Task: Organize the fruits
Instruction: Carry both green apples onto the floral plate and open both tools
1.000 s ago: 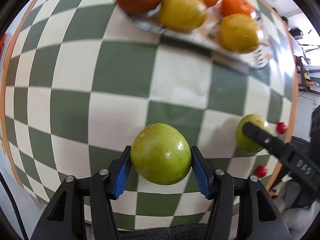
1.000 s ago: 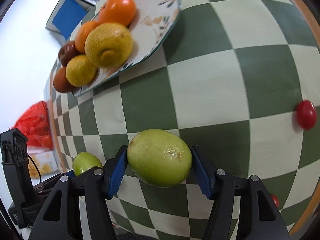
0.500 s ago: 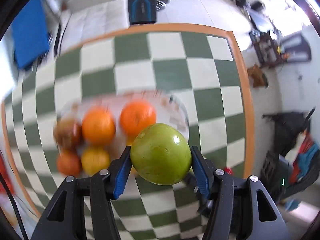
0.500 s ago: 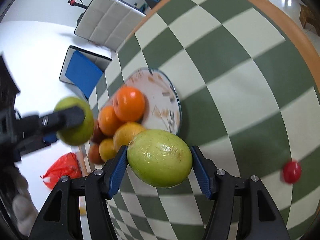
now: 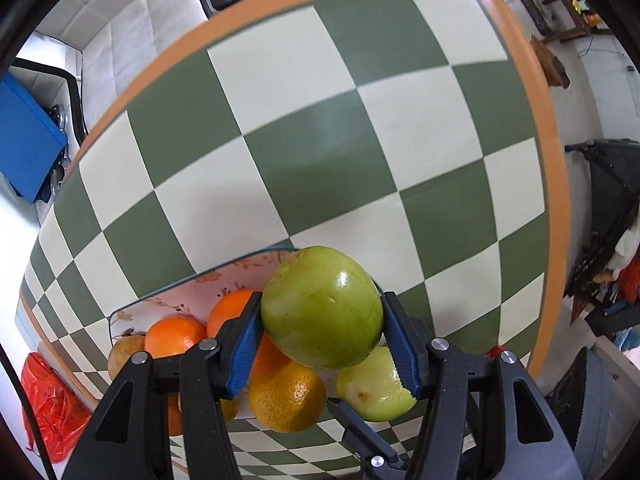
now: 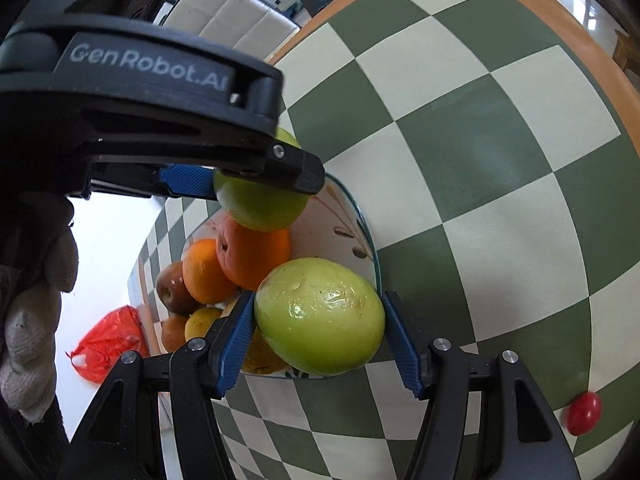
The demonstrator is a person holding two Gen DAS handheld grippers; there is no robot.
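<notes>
left gripper [image 5: 322,320] is clamping a round green fruit [image 5: 322,308] between its blue pads [image 5: 242,344], jaws spread just to the fruit's width. it is hanging above the plate [image 5: 224,280], over the pile of fruit there. right under it in the left wrist view: an orange [image 5: 174,336], a second orange [image 5: 228,308] partly hidden behind the pad, a yellow-orange citrus [image 5: 288,398], a brownish fruit [image 5: 124,352] at the plate's left end.

right gripper [image 6: 320,324] is gripping a second green fruit [image 6: 320,316], more oval, with some brown marks on the skin, jaws likewise held apart by the fruit. it is hovering over the near edge of the plate [image 6: 360,240]; whether it is touching the plate or the pile, cannot tell. this same fruit is showing in the left wrist view as the pale green one [image 5: 374,388] low behind the left gripper's right finger.

in the right wrist view the left gripper [image 6: 256,176] is crossing the upper left, its green fruit [image 6: 260,200] sitting just above a big orange [image 6: 254,254]. a gloved hand [image 6: 32,320] is showing at the left edge.

plate is sitting on a green and cream checked tablecloth [image 6: 480,160] with an orange border. a small red fruit [image 6: 585,413] is lying on the cloth well apart from the plate, lower right. a red plastic bag [image 6: 106,344] is lying on the floor beyond the table.
</notes>
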